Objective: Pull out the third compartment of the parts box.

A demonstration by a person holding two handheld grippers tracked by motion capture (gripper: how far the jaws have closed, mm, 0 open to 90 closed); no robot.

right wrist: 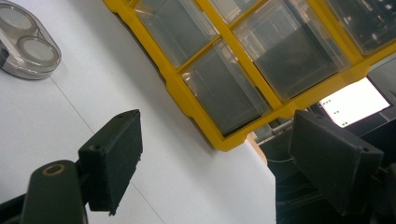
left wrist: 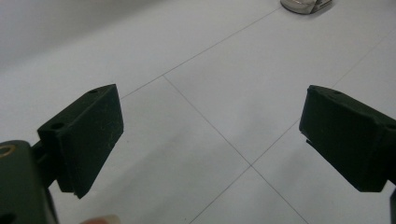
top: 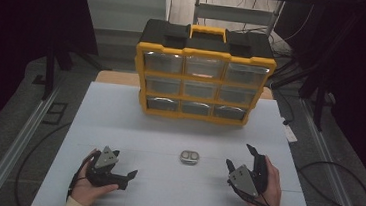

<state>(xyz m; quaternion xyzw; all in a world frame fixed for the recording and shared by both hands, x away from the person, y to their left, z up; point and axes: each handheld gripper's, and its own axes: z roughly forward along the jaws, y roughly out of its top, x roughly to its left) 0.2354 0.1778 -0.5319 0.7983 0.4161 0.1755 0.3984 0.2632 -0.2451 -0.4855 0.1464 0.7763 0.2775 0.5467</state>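
I hold both grippers low at the near edge of the table point(top: 120, 107), jaws spread wide and empty. The small clear case point(top: 190, 157) lies flat between them, in front of the yellow organizer point(top: 204, 80) and well apart from it. The left gripper point(top: 124, 169) sits left of the case, the right gripper point(top: 240, 157) right of it and a little nearer. I judge the reach comes next: I should square one gripper to the case's short sides, come in low, and close gently so the smooth shell does not skid.
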